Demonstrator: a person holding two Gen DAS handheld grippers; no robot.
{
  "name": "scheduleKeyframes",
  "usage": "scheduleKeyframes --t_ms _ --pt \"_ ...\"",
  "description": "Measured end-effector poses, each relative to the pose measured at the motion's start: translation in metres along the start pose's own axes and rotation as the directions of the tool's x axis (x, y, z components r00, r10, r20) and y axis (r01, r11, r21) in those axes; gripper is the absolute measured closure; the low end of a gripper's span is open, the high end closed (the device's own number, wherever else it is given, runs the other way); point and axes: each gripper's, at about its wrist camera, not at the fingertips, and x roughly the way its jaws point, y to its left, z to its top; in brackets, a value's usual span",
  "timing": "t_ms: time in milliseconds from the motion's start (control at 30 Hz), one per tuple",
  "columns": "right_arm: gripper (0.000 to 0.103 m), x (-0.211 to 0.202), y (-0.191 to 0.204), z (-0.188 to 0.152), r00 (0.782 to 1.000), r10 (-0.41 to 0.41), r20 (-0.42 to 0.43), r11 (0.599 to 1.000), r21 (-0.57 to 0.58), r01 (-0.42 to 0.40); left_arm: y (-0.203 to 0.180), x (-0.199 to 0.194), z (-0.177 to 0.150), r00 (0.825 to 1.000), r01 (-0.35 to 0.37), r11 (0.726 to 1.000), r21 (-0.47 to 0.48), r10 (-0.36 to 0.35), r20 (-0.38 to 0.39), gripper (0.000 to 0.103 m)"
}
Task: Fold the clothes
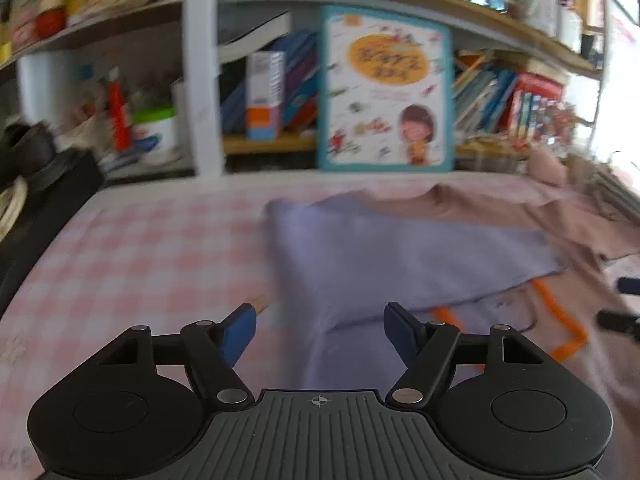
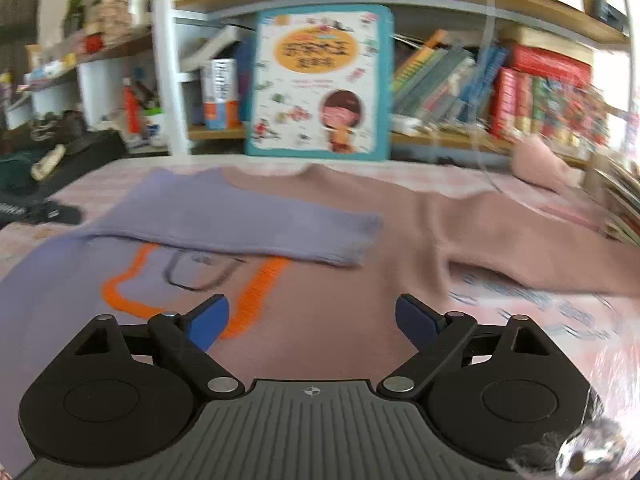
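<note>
Soft knit sweater, lilac sleeve folded across, lies, seemingly untouched, before both gaping grippers.

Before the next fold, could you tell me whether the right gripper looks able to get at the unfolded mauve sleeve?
Probably yes: the right gripper is open over the sweater, and the mauve sleeve lies flat to its right with nothing on it.
</note>
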Motion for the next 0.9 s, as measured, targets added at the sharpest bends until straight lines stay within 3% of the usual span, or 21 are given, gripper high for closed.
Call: scheduleKeyframes --t_ms 133,167,233,300,467,633,733,900 --pt "0.018 -0.008 -0.019 -0.005 0.998 -0.059 -0.015 0.997 0.046 0.060 0.010 0.001 -0.008 1.000 0.027 0.999 -0.029 -0.027 0.000 0.031" --pt "0.023 -0.009 -0.023 -0.006 0.997 -0.072 -0.022 0.996 0.058 0.073 0.010 0.002 -0.010 0.999 0.039 0.999 -0.032 -0.039 0.001 0.032" --pt "0.034 -0.009 -0.029 -0.009 0.995 -0.094 -0.042 0.992 0.078 0.097 0.010 0.004 -0.011 0.998 0.064 0.997 -0.036 -0.063 0.003 0.042" --pt "0.051 -0.009 -0.033 -0.011 0.993 -0.105 -0.061 0.989 0.094 0.110 0.010 0.009 -0.012 0.997 0.076 0.996 -0.037 -0.076 -0.005 0.061" --pt "0.065 -0.009 -0.038 -0.014 0.989 -0.125 -0.085 0.985 0.112 0.134 0.013 0.022 -0.014 0.995 0.096 0.994 -0.047 -0.097 -0.024 0.088" --pt "0.090 -0.007 -0.039 -0.011 0.993 -0.083 -0.089 0.982 0.165 0.097 0.031 0.026 -0.014 0.989 0.144 0.982 -0.122 -0.147 -0.018 0.095" --pt "0.092 -0.001 -0.037 -0.008 0.995 -0.038 -0.089 0.979 0.195 0.055 0.046 0.024 -0.013 0.990 0.140 0.976 -0.166 -0.143 -0.003 0.095" --pt "0.093 0.017 -0.013 0.001 0.996 -0.005 -0.089 0.991 0.134 0.017 0.068 0.020 -0.010 0.997 0.083 0.981 -0.176 -0.081 0.018 0.095"
